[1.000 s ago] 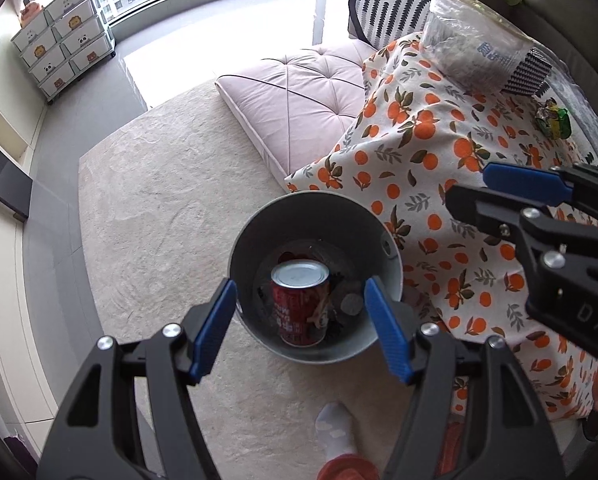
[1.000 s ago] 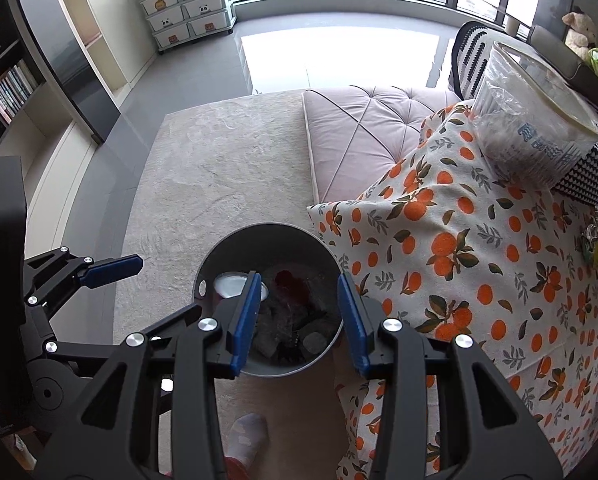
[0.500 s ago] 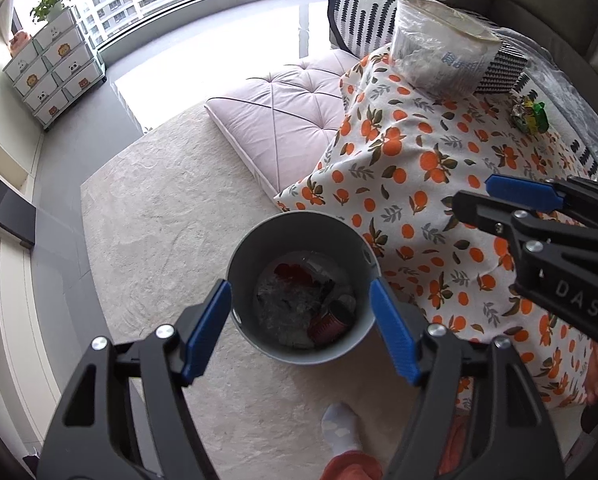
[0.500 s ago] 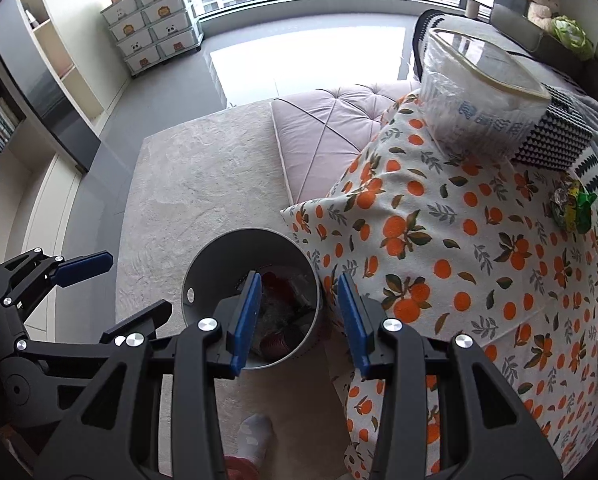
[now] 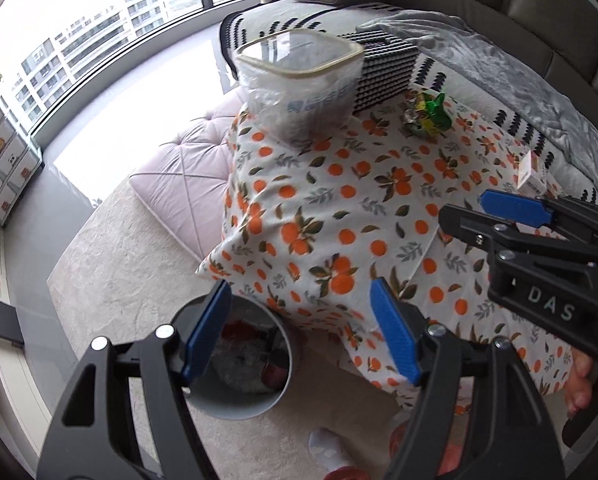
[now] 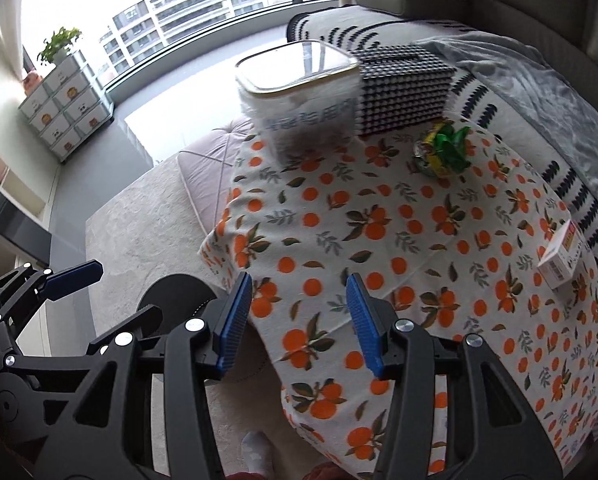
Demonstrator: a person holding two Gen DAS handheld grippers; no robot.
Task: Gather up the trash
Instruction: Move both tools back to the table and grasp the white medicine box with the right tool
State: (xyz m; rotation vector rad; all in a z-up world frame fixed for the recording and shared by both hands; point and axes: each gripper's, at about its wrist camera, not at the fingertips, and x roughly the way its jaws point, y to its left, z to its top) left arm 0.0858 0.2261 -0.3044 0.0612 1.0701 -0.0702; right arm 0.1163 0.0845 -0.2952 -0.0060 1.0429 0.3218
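A grey round bin (image 5: pixel 255 396) stands on the carpet beside the table with cans and wrappers inside; its rim also shows in the right wrist view (image 6: pixel 171 288). A crumpled green and yellow wrapper (image 6: pixel 443 152) lies at the table's far side, also in the left wrist view (image 5: pixel 429 114). A small white and orange box (image 6: pixel 563 256) lies at the right edge, also in the left wrist view (image 5: pixel 533 172). My left gripper (image 5: pixel 299 328) is open and empty above the bin's edge. My right gripper (image 6: pixel 299 320) is open and empty over the table's near corner.
An orange-print cloth covers the table (image 6: pixel 399 240). A clear plastic tub (image 6: pixel 299 96) and a black-and-white checked box (image 6: pixel 403 88) stand at the far edge. A pink floor cushion (image 5: pixel 183 184) lies left of the table. A sofa with a grey blanket (image 6: pixel 539 92) is behind.
Both grippers have risen and swung right, from over the bin toward the table top. The red can that stood upright in the bin now lies among the trash.
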